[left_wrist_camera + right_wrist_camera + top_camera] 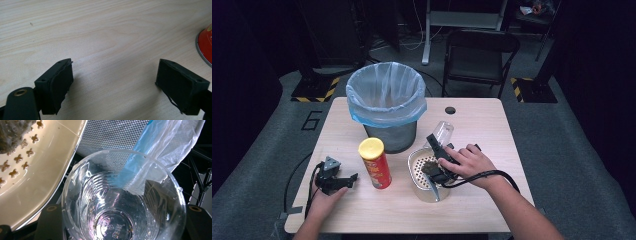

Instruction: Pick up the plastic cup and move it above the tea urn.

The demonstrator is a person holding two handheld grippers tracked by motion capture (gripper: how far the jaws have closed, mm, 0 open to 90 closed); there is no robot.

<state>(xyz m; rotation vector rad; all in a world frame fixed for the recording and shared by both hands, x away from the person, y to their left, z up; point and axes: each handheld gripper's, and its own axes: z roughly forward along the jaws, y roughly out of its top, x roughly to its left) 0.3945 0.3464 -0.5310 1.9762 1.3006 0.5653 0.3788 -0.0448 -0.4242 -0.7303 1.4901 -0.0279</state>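
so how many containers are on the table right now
4. The bin stands at the back, the red can in front of it, the strainer bowl to its right, the clear cup in the right tongs.

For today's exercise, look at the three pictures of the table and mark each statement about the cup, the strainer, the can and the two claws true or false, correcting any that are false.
1. The right claw grips a clear plastic cup. True.
2. The cup is full of water. False: it holds only a few specks.
3. The left claw holds the red can. False: its jaws stand open over bare table.
4. The bin has a plastic liner. True.
5. The strainer sits inside the bin. False: it stands on the table.
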